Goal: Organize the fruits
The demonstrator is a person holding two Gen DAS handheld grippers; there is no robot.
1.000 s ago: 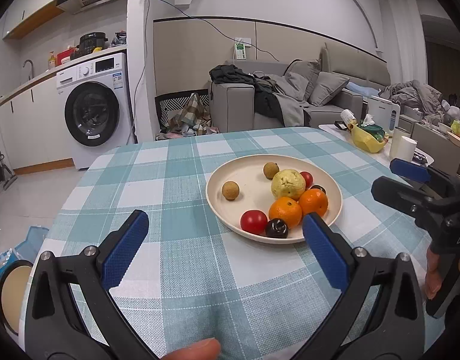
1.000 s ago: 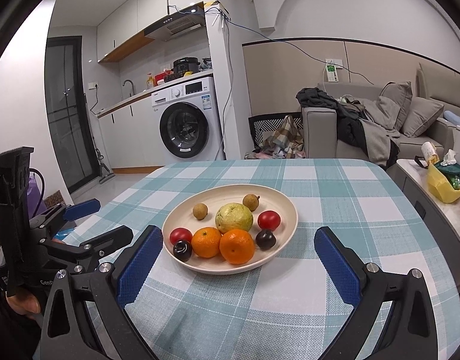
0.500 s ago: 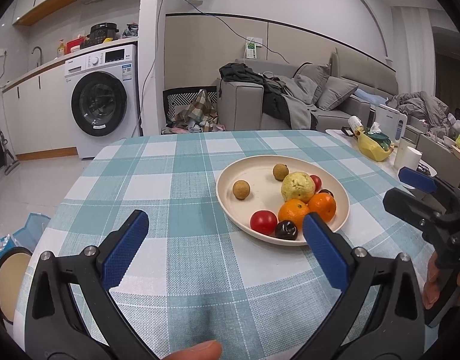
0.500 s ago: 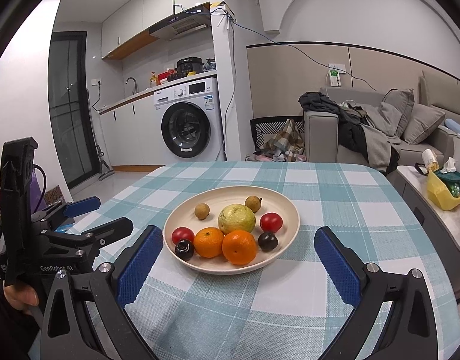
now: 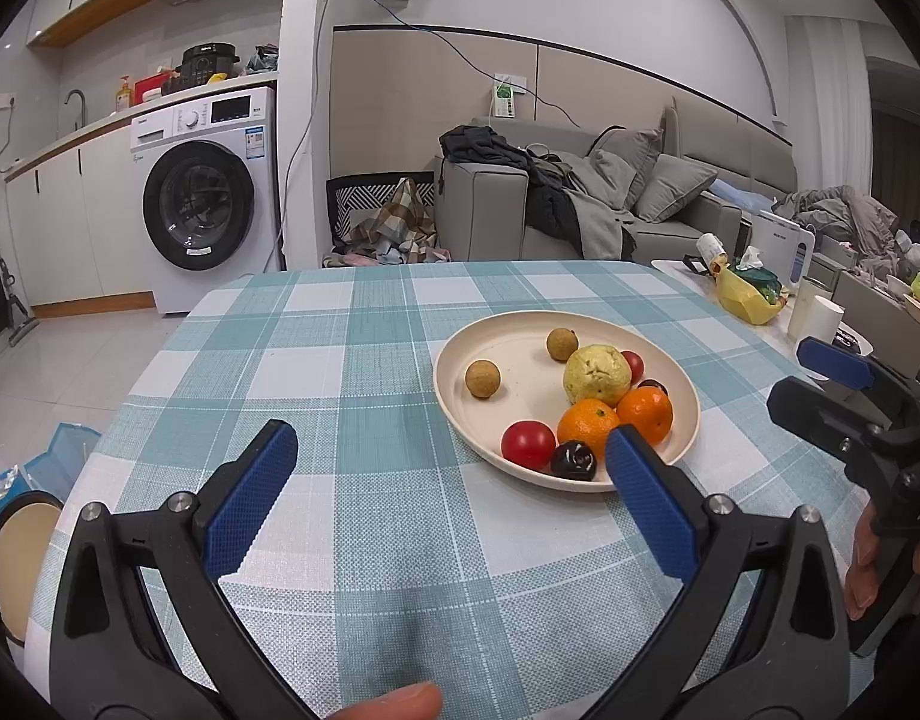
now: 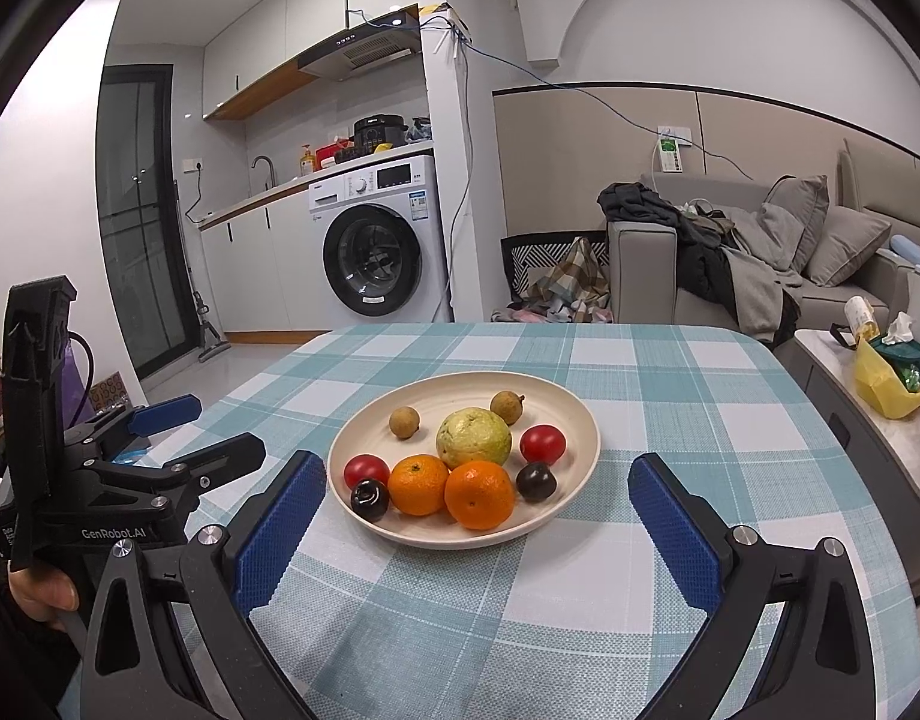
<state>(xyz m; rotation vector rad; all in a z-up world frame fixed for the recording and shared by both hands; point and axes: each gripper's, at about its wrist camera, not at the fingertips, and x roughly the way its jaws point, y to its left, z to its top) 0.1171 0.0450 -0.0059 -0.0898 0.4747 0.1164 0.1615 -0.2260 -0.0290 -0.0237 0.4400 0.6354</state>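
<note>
Nearest to us, the left gripper (image 5: 451, 450) spreads its blue fingers (image 5: 250, 495) wide over bare checked cloth, holding nothing. The right gripper (image 6: 469, 483) is just as wide and empty, with the near rim of the plate (image 6: 571, 414) between its fingers.

The plate sits on the counter (image 5: 316, 354) with all the fruit on it: in the right wrist view we see two oranges (image 6: 478, 493) touching at the front, a dark plum (image 6: 370, 499) and a red tomato (image 6: 366, 470) to their left, a second plum (image 6: 536, 481) and second tomato (image 6: 542, 443) to their right, a green guava (image 6: 473, 437) behind, and two small brown longans (image 6: 403, 422) at the back.

The left wrist view half hides that second plum and tomato behind the guava (image 5: 597, 373); it shows the broad open cloth left of the plate instead.

Beyond, the counter's far edge is rounded, with the floor and a washing machine (image 6: 376, 258) well apart.
</note>
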